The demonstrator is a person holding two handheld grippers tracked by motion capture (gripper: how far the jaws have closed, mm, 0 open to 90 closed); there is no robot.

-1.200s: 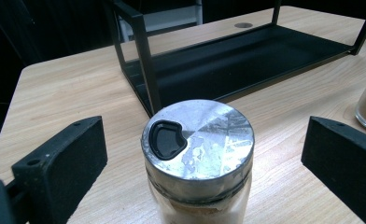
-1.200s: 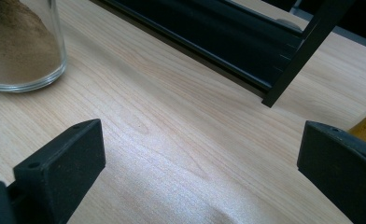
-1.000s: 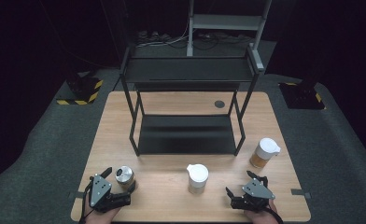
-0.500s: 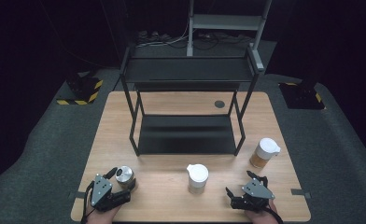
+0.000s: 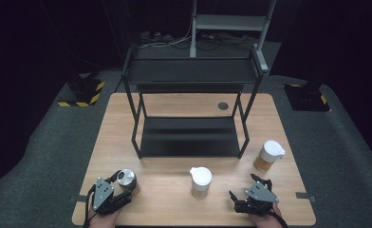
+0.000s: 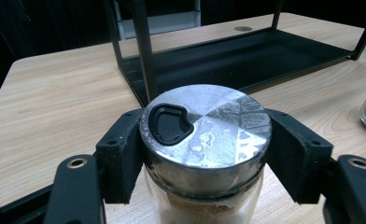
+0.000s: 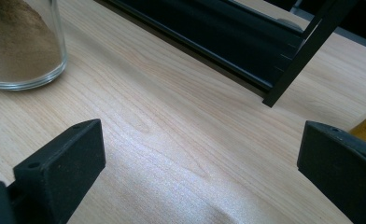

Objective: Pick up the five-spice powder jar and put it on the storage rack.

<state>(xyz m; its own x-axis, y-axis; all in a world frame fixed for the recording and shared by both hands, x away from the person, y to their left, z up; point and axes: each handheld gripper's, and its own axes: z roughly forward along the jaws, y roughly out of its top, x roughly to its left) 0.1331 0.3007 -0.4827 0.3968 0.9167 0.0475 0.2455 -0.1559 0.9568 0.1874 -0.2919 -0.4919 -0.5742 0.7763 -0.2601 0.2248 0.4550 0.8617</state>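
two black fingers (image 6: 120, 156) of the left gripper (image 5: 109, 192) just closed, now clamped on the metal-lidded jar (image 6: 204, 128) at the front-left of the desk (image 5: 174, 109). lift straight, keep upright, clear of the rack (image 5: 189, 137). right gripper (image 5: 255, 197) spread wide, empty.

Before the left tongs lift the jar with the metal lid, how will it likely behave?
The jar looks like glass filled with brown powder, so it is probably stiff, fairly heavy for its size, and breakable if dropped. The left tongs press on the smooth metal lid, so it might slip or the lid could loosen. It stands upright; tilted, it could roll.
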